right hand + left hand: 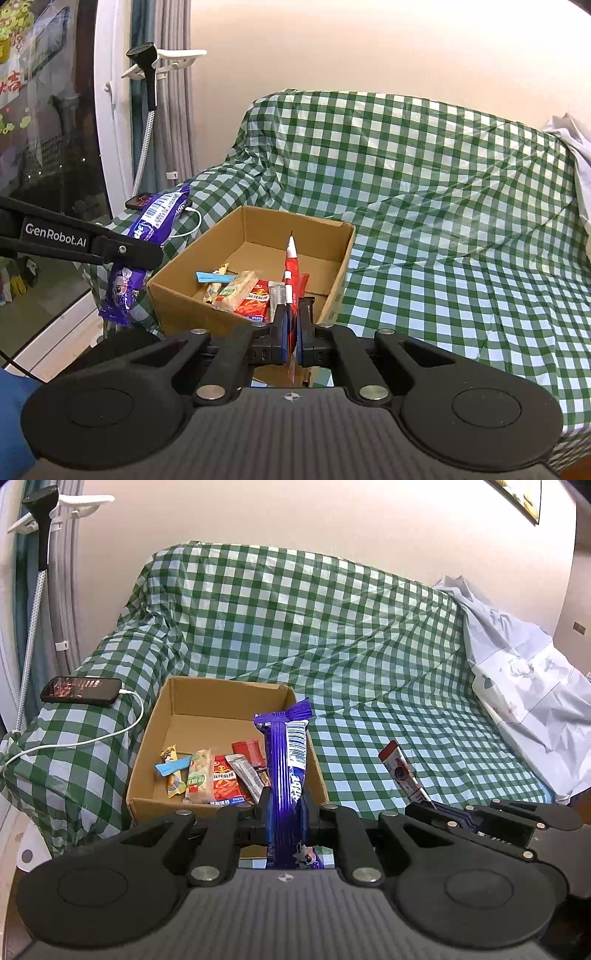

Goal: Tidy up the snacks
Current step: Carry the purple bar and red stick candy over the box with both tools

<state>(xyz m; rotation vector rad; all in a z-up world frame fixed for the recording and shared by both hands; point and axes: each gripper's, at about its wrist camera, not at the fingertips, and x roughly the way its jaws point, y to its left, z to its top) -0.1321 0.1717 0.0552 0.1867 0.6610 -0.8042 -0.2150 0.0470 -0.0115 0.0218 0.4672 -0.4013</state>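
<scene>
Both views evenly lit by soft, warm indoor light; no hard shadows cast. Faint sheen seen on the checked cover (332,635). Strong fisheye bending and dark vignetting noted at corners. Focus sharp mid-frame, slightly softened toward edges. Window glass (48,110) dark, reflective.

Matte-black tool (291,332) — silver screws (white "GenRobot.AI" lettering), blue pads.

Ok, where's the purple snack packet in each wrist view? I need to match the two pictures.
Left wrist: purple snack packet stands upright at centre, clamped in the left gripper, in front of the cardboard box.
Right wrist: the same packet hangs at the left edge, left of the box.
Shared landmark: the cardboard box on the green checked cover.
</scene>
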